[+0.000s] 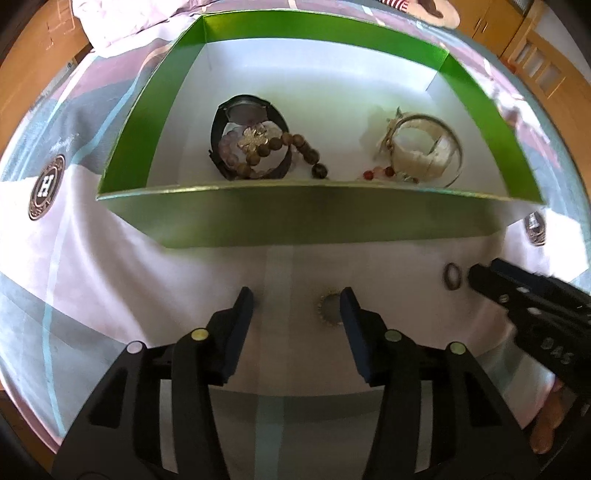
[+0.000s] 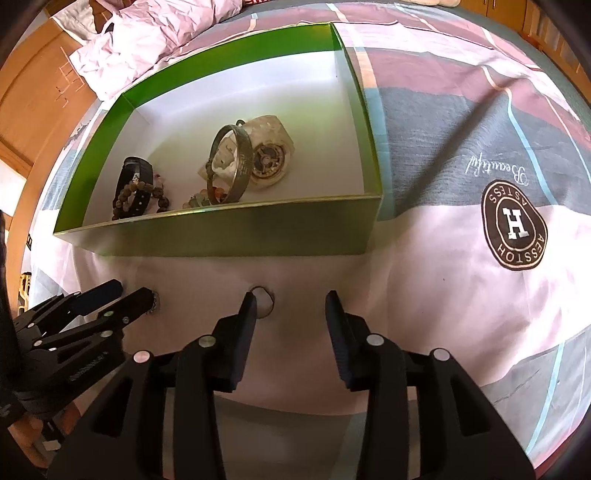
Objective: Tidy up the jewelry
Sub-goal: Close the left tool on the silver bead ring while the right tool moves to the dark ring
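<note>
A green box (image 1: 295,218) (image 2: 229,232) with a white floor lies on the bedspread. Inside are a black watch (image 1: 251,122) (image 2: 137,173) with brown bead bracelets (image 1: 295,147) (image 2: 127,201), a metal bangle (image 1: 439,147) (image 2: 231,162) and a white watch (image 2: 267,158). Two small rings lie on the cloth before the box. A beaded gold ring (image 1: 330,308) (image 2: 154,301) touches the right finger of my open left gripper (image 1: 297,306) (image 2: 122,291). A plain dark ring (image 1: 452,276) (image 2: 263,300) lies by the left finger of my open right gripper (image 2: 291,304) (image 1: 474,275).
The bedspread has pink, grey and white patches with round "H" logo badges (image 1: 46,188) (image 2: 515,225). A crumpled pink pillow (image 2: 147,33) lies behind the box. Wooden furniture (image 1: 543,62) stands around the bed.
</note>
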`<state>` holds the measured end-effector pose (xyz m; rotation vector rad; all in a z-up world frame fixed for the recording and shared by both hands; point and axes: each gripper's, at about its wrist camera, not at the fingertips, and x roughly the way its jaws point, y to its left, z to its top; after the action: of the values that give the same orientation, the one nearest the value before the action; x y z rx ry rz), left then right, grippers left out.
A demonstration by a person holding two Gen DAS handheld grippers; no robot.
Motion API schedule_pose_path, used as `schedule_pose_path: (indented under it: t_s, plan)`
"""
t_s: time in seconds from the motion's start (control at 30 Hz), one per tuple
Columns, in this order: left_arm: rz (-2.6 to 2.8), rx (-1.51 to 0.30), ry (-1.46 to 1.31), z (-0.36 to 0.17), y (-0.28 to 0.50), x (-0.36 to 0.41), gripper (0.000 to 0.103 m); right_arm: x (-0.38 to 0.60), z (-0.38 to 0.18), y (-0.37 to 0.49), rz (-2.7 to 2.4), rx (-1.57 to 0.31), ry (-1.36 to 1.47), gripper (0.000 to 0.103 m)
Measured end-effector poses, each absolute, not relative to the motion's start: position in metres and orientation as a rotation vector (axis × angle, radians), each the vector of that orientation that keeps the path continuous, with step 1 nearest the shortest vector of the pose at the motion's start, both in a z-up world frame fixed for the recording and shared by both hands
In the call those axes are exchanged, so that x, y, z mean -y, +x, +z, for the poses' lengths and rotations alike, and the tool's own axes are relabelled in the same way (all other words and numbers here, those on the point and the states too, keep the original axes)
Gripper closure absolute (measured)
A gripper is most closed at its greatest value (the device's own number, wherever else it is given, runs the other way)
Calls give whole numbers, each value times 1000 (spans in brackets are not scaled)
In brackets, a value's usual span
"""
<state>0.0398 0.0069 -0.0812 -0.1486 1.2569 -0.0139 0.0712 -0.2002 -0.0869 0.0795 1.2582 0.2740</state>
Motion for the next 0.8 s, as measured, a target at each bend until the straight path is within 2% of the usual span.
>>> schedule_pose_path:
  t_s: [0.47, 0.5, 0.53, 0.6, 0.8]
  plan:
    - [-16, -1262, -100, -87, 47, 8, 54, 186, -90, 72, 276, -1255, 56, 63]
    - [-6, -1264, -106, -87, 48, 6, 61, 186, -90, 73, 277, -1251, 60, 63]
    - [13, -1267, -112, -86, 49, 3, 73, 185, -90, 73, 278, -1246, 62, 63]
    - [31, -1272, -120, -86, 49, -4, 82, 182, -89, 74, 290, -1235, 59, 63]
    - [10, -1295, -203, -85, 49, -21, 81, 161, -92, 72, 328, -1214, -10, 63]
